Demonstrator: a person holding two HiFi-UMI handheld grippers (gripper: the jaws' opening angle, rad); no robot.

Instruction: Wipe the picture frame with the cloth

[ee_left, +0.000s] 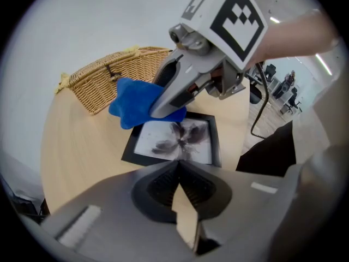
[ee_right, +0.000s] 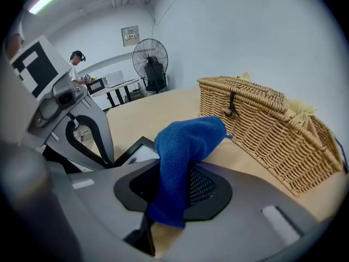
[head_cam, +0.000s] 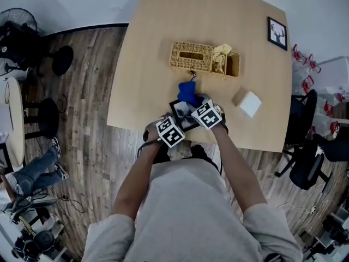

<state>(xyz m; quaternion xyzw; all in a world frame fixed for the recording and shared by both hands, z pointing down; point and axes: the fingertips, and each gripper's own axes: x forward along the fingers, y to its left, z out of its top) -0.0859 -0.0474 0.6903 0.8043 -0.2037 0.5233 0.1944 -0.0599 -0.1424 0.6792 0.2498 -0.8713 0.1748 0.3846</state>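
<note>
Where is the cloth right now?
Head view: the cloth is mid-table, clamped in the right gripper, over the far edge of the frame, just short of the basket.

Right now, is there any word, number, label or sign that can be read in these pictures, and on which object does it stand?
No text can be read anywhere.
On the two marker cubes: only black-and-white square patterns, no letters.
On the picture frame: a dark flower-like image, no words.
On the small deer picture: no words visible.
On the wall panel in the right gripper view: too small to read.
</note>
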